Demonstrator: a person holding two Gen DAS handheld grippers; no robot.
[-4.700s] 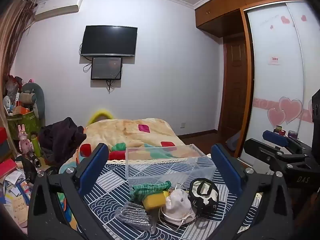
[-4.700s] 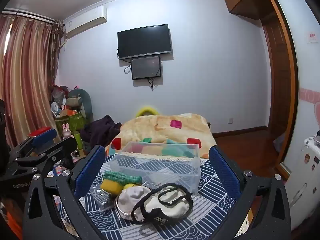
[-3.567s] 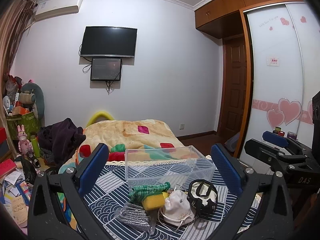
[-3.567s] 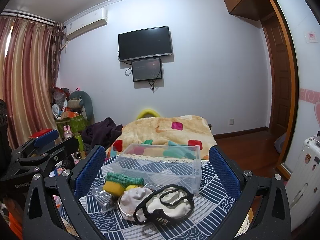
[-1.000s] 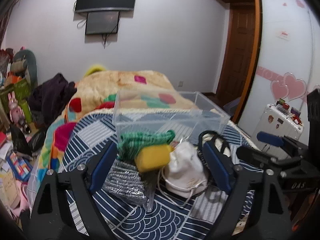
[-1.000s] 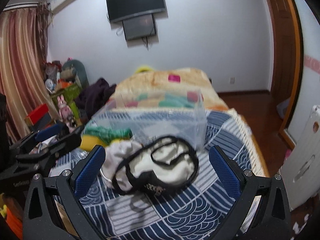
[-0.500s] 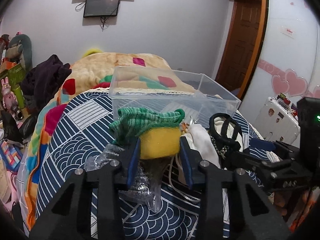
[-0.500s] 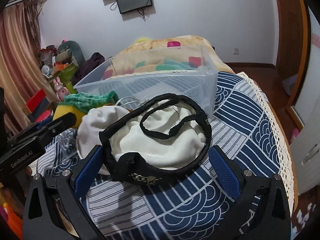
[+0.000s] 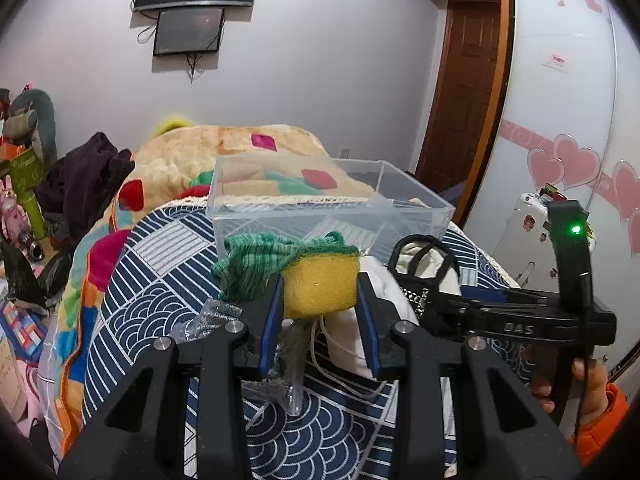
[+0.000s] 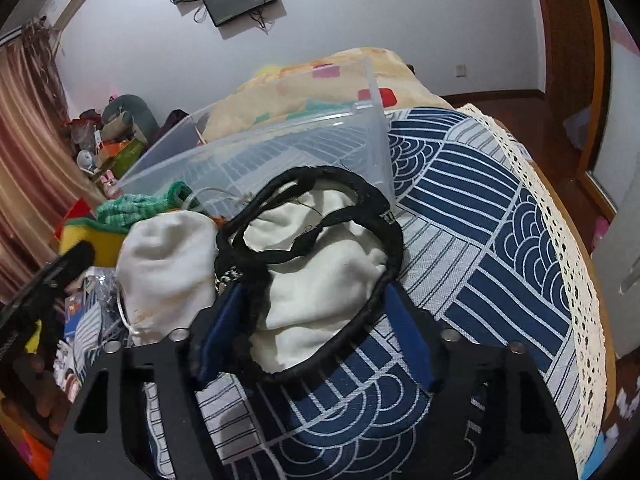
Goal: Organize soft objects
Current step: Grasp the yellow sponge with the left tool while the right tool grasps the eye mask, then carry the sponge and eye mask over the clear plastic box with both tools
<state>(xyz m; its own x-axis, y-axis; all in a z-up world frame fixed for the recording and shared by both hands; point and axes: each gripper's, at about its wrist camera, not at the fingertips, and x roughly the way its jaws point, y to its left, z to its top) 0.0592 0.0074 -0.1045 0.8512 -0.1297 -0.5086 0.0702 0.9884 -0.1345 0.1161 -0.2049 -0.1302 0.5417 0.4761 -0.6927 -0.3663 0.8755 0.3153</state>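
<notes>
Soft objects sit piled on the blue-and-white patterned cover (image 9: 168,256) in front of the clear plastic box (image 9: 320,204). My left tool (image 9: 320,312) is drawn in narrow on the yellow sponge (image 9: 320,284), both blue pads pressed against its sides, the sponge held level just before the box's near wall. Green knitted cloth (image 9: 256,264) drapes over the sponge's top and hangs off to its left. Below it lies a crumpled clear plastic bag (image 9: 280,364), touching the cover. White drawstring pouch (image 10: 168,264) sits just right of the sponge, and against it the white bag with black trim (image 10: 320,264), its black strap looped over the top. My right tool (image 10: 316,332) is partly closed around the near end of that bag, left pad against the black rim, right pad at the rim's other side; whether it grips firmly I cannot tell. In the left wrist view my right tool shows from the side, a green light lit on its body. The box stands upright, open-topped; I see nothing inside it. Behind it, a bed with an orange patchwork blanket (image 9: 240,152).
</notes>
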